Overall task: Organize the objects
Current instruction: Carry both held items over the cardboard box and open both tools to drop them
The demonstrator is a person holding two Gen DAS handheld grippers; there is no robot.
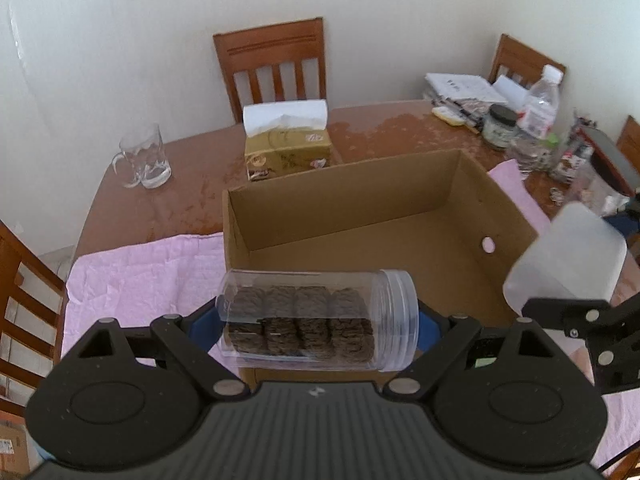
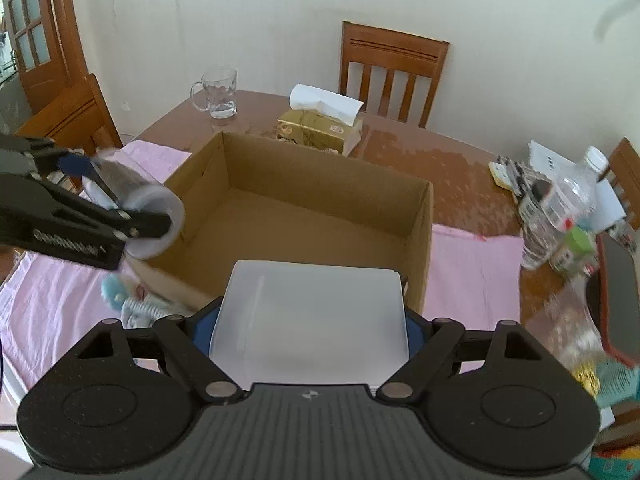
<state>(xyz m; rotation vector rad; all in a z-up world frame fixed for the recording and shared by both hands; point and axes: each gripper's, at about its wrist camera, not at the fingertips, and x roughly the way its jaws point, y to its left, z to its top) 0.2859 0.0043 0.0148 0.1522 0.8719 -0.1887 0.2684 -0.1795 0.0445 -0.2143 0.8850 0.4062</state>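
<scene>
Nearest the left wrist camera, the left hand-held gripper (image 1: 318, 322) is clamped on a clear plastic jar (image 1: 316, 320), lying sideways between the blue pads, which press on its base and its screw lid. The jar hangs at 6 o'clock of the open cardboard box (image 1: 468, 184), over its near wall. Inside it sit two rows of brown biscuits (image 1: 300, 320).

The right hand-held gripper (image 2: 310, 328) holds a white translucent container (image 2: 312, 316) by its two side walls, at 6 o'clock of the box and over the near rim. The box itself looks empty and stands on a pink cloth (image 2: 476, 264) on the tabletop (image 2: 452, 164).

Judging by looks, the jar is stiff, smooth and fairly light; its hard, slick plastic could slide or roll in the pads, and the biscuits would likely break if it dropped. The end-to-end hold keeps it from rolling. The white container seems light with slightly flexible walls, so a grip low on its sides, near the stiffer base, should be safer.

At 12 o'clock beyond the box are a tissue box (image 1: 288, 152) and, at 10 o'clock, a glass mug (image 1: 144, 158).
</scene>
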